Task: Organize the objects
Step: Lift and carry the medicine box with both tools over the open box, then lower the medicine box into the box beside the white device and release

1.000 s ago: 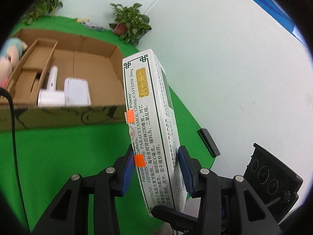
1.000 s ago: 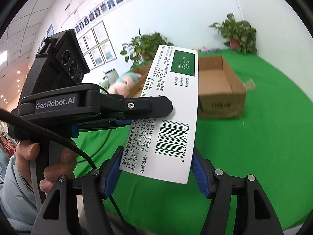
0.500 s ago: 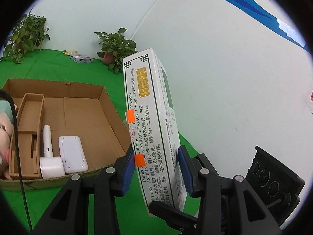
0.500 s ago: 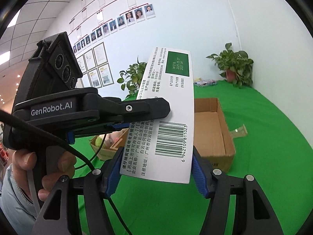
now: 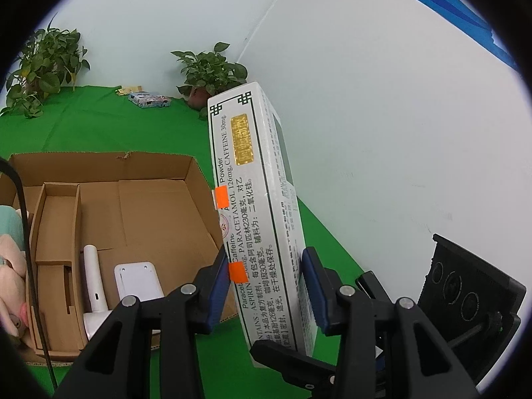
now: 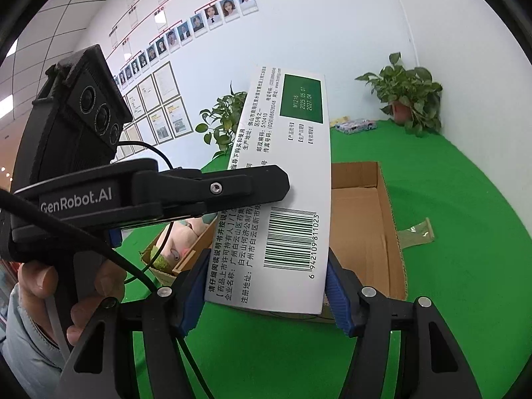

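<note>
Both grippers hold one long white medicine box (image 5: 252, 206) in the air. My left gripper (image 5: 267, 282) is shut on its narrow sides near the lower end. My right gripper (image 6: 266, 282) is shut on its wide barcode face (image 6: 282, 199) at the same end. The left gripper's body (image 6: 99, 193) crosses the right wrist view. Below lies an open cardboard box (image 5: 139, 206) on the green cloth; it also shows in the right wrist view (image 6: 365, 219). Inside it are a white flat device (image 5: 136, 279) and a white handle-shaped device (image 5: 94, 286).
A cardboard divider (image 5: 56, 232) splits the box's left side. A plush toy (image 5: 10, 266) lies at the box's left end. Potted plants (image 5: 212, 73) and a small printed pack (image 5: 149, 99) stand by the far wall. A clear wrapper (image 6: 415, 232) lies right of the box.
Both grippers have carried the medicine box upward and toward the cardboard box; the view now looks down into the box from higher up. The grip on the medicine box is unchanged.
</note>
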{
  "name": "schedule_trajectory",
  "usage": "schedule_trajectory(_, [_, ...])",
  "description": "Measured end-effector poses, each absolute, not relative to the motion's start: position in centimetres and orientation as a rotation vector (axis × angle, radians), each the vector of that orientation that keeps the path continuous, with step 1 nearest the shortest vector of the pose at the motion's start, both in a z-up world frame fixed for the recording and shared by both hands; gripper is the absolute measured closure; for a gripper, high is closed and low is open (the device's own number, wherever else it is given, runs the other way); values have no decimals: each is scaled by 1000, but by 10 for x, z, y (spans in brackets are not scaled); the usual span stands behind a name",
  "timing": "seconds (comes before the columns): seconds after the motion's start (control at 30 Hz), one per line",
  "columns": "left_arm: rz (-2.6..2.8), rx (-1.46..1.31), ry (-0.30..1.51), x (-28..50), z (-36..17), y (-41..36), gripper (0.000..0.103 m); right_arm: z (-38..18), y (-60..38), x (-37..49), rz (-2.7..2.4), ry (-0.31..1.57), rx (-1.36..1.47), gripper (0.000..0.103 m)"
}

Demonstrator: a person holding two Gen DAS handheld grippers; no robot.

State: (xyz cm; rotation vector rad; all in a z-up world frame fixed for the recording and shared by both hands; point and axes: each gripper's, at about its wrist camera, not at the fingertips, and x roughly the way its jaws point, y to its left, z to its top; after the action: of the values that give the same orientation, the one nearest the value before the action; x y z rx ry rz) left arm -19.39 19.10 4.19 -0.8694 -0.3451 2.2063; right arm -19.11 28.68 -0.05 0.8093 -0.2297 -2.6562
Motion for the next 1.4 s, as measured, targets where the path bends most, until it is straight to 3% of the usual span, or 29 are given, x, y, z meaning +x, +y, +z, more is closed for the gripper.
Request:
schedule_trajectory(0.37, [2183,-1017,-376,-267,6,198,62,-27,299,-274,-2563,-358,987,42])
schedule_trajectory(0.83, [2092,-1353,-419,-324,-93,208,62,-132,321,-348,-2377,-526,1321,43])
schedule_trajectory(1.4, [1943,-1553,-568,-346,-136,200,55,-152,293,-361,-2484,-249,1584,44])
